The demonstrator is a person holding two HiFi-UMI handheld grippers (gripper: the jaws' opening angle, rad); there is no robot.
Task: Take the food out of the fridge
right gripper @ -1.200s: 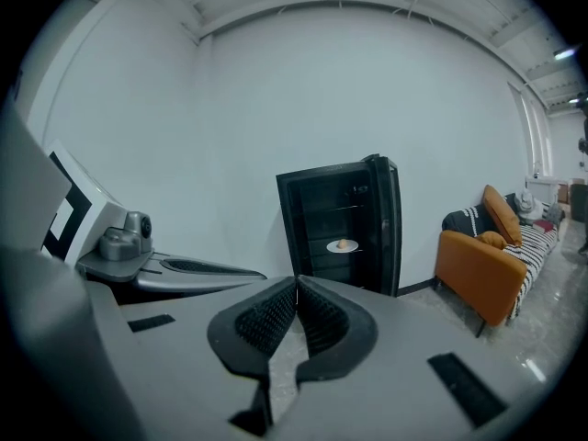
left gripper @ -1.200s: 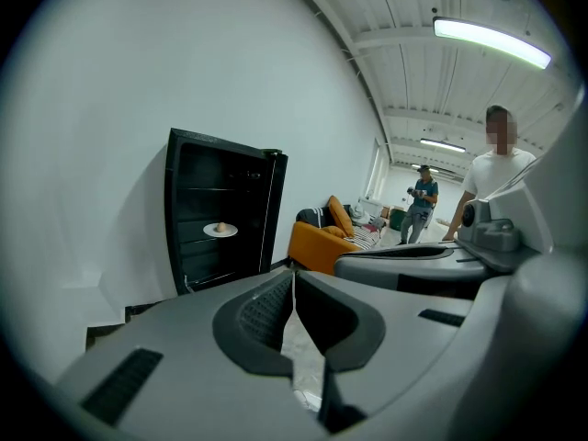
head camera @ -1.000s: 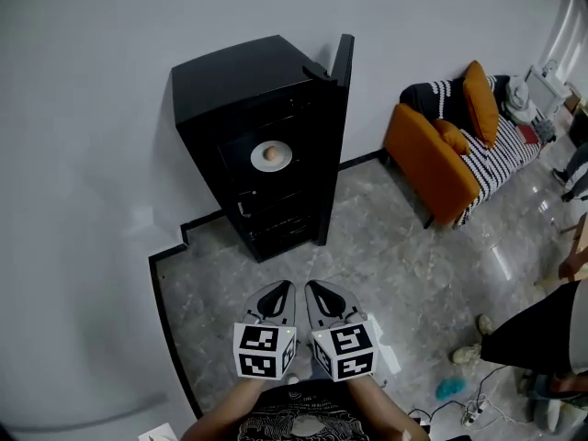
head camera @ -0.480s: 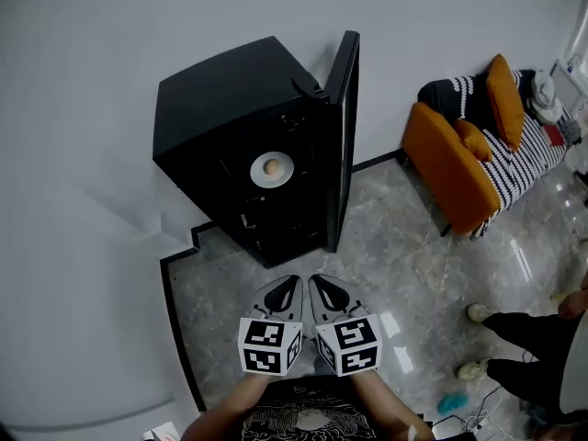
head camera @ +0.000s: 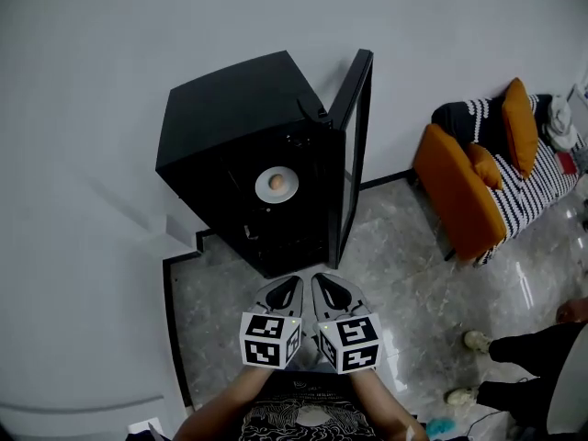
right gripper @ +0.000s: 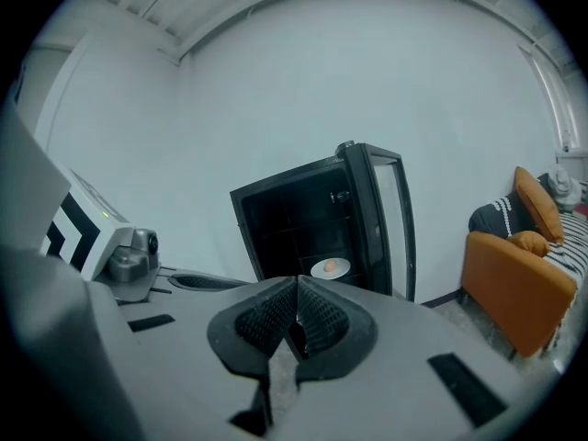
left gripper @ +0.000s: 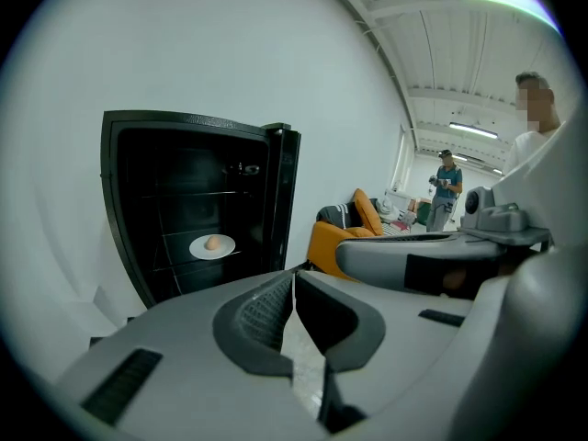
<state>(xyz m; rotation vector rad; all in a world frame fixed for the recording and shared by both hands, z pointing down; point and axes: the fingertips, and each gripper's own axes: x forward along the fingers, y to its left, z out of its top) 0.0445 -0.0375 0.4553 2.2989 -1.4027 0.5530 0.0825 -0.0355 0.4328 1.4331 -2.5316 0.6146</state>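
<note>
Grey marbled floor meets a white wall, where a tall black fridge stands with its door open. Inside, a round white plate on a shelf holds a small tan piece of food. In front of the fridge, apart from it, the left gripper and right gripper hover side by side, each with its jaws pressed together and empty.

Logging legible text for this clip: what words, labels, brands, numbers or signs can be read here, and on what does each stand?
No readable text in any view.
Left gripper and right gripper: their cubes carry black-and-white square markers only, no letters or digits.
Shirt at the head view's bottom edge: a pale print, too blurred to read.
Fridge: no label or brand visible.
</note>
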